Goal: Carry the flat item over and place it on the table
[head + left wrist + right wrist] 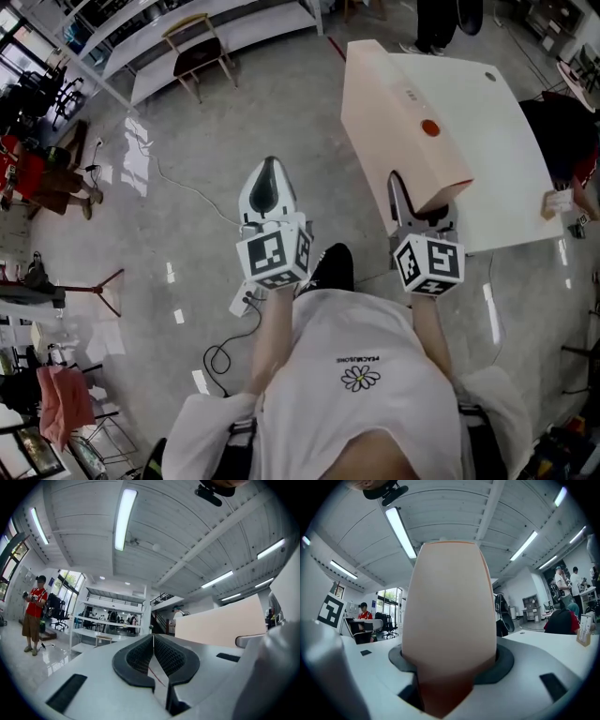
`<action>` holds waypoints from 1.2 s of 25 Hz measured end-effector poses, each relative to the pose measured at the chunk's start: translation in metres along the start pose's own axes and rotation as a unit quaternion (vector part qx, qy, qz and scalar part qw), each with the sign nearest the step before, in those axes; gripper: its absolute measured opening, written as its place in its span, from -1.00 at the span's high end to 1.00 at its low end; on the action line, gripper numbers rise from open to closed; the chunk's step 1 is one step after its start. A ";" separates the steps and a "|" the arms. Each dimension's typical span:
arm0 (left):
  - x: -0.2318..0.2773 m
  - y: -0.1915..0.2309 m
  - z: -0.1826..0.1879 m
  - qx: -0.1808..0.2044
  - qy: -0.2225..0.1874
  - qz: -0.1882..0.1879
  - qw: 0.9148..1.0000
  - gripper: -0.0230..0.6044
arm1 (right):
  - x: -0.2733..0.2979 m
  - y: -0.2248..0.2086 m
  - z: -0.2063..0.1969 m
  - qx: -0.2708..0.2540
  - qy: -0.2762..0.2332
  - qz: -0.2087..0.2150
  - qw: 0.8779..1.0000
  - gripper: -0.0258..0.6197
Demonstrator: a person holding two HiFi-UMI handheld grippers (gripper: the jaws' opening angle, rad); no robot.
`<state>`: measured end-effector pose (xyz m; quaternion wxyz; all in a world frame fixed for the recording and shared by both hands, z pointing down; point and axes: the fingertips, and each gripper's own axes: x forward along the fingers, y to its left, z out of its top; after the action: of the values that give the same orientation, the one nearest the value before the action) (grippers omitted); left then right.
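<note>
The flat item is a wide, pale pink box with a red dot on its top face. It is held level out in front of me, and its far part overlaps the white table; I cannot tell whether it touches the tabletop. My right gripper is shut on the box's near end, and in the right gripper view the box fills the gap between the jaws. My left gripper hangs over the bare floor to the left of the box. Its pads meet at the tip with nothing between them.
A chair and long white shelving stand at the back left. A cable trails across the grey floor. A person in red is at the far left, and another person at the table's right edge.
</note>
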<state>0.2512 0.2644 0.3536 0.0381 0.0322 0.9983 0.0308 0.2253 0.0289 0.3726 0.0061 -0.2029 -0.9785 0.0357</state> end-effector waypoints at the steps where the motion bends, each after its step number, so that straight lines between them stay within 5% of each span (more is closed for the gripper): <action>1: 0.006 0.001 -0.001 -0.005 -0.003 -0.001 1.000 0.86 | 0.005 -0.002 0.001 -0.003 -0.001 -0.003 1.000 0.03; 6: 0.043 0.001 -0.005 0.001 -0.024 -0.028 0.999 0.86 | 0.037 -0.002 -0.005 0.000 -0.012 -0.003 1.000 0.03; 13: 0.158 0.010 -0.005 -0.001 -0.052 -0.063 0.997 0.86 | 0.129 -0.014 0.007 -0.020 -0.036 0.001 0.999 0.03; 30: 0.472 0.080 -0.008 -0.018 -0.067 -0.117 0.991 0.86 | 0.438 -0.046 0.030 0.011 -0.045 -0.034 0.998 0.03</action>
<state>-0.2140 0.3753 0.3316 0.1086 -0.0832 0.9897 0.0420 -0.1960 0.1589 0.3447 -0.0348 -0.1681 -0.9836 0.0551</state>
